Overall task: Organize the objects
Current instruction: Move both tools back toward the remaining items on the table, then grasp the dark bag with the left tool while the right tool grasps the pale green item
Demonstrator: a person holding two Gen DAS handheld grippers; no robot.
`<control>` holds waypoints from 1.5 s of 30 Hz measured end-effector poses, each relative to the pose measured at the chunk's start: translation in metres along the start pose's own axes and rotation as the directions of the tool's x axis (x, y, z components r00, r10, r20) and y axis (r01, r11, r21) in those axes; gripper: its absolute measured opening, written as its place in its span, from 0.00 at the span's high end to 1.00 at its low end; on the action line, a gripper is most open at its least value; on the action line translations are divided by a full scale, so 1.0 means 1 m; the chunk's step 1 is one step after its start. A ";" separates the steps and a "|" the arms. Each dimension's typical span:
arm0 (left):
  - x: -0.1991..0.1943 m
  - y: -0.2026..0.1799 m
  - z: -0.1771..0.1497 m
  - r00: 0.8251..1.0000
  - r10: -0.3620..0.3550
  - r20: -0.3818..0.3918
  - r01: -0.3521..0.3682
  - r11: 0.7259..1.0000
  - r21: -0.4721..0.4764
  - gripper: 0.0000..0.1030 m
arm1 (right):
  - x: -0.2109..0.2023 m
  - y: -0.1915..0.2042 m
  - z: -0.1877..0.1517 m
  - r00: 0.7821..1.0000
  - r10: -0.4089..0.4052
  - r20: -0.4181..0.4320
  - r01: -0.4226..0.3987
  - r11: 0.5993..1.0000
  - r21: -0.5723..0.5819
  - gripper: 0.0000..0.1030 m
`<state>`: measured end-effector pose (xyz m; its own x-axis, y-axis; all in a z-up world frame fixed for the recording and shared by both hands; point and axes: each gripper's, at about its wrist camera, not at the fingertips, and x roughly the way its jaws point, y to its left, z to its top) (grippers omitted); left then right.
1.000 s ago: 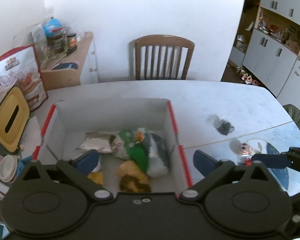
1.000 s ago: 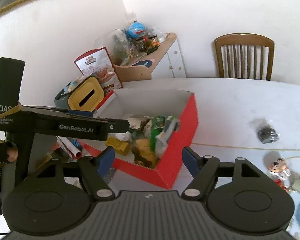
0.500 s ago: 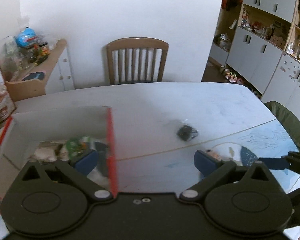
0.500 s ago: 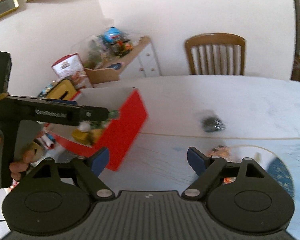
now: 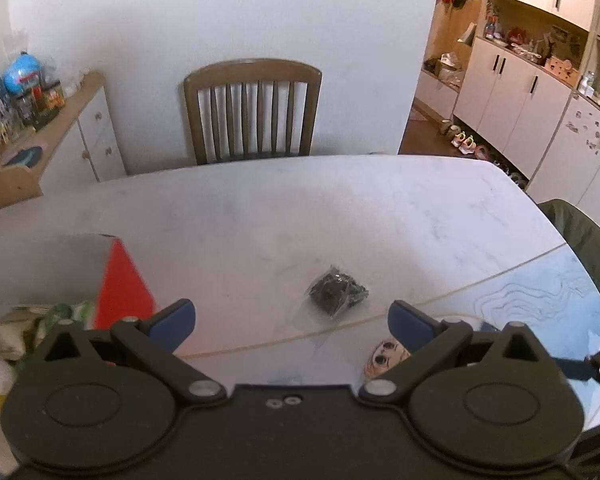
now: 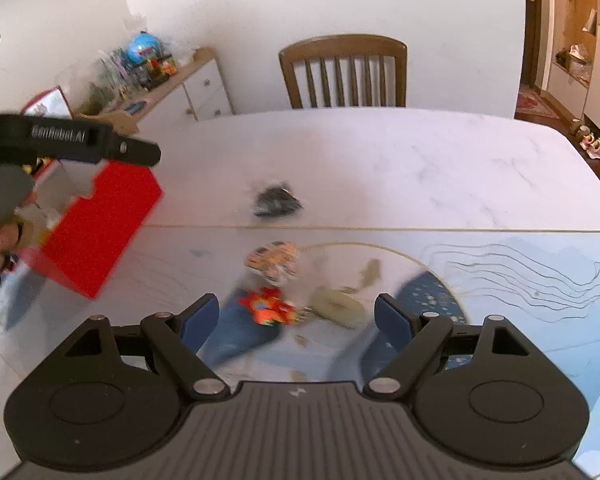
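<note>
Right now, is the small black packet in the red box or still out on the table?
Out. The black packet lies on the bare table, apart from the red box; neither gripper touches it.

I count one red box [image 6: 100, 224] on the table [image 6: 400, 160], and one small clear bag of dark bits [image 5: 336, 292] lying loose near it. There is one big-headed doll [image 6: 274, 276] in an orange outfit and one round beige piece [image 6: 336, 308] just beside it. One wooden chair [image 5: 252, 112] stands behind the table, and I hold two grippers, left [image 5: 292, 322] and right [image 6: 296, 320].
</note>
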<state>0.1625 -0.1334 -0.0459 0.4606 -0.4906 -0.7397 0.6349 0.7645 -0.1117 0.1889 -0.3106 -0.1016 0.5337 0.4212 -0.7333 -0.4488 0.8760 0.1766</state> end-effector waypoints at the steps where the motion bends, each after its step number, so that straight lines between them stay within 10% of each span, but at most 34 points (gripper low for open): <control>1: 0.008 -0.001 0.001 1.000 -0.003 -0.010 0.003 1.000 -0.005 0.00 | 0.005 -0.004 -0.002 1.000 -0.009 -0.005 0.009 1.000 -0.006 0.17; 15: 0.097 -0.027 0.007 0.995 0.008 -0.098 -0.006 1.000 0.020 0.01 | 0.062 -0.044 -0.002 0.996 0.013 -0.088 -0.015 1.000 -0.016 0.17; 30: 0.138 -0.031 0.003 0.991 0.002 -0.133 0.008 0.997 0.073 0.04 | 0.094 -0.046 0.001 0.978 0.135 -0.161 -0.153 0.983 -0.106 0.39; 45: 0.142 -0.036 -0.002 0.991 -0.051 -0.121 0.062 0.994 0.092 0.47 | 0.093 -0.044 0.001 0.974 0.159 -0.162 -0.183 0.973 -0.139 0.67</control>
<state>0.2041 -0.2297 -0.1487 0.3490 -0.4746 -0.8080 0.7165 0.6909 -0.0963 0.2590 -0.3094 -0.1762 0.3318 0.5118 -0.7925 -0.6336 0.7433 0.2148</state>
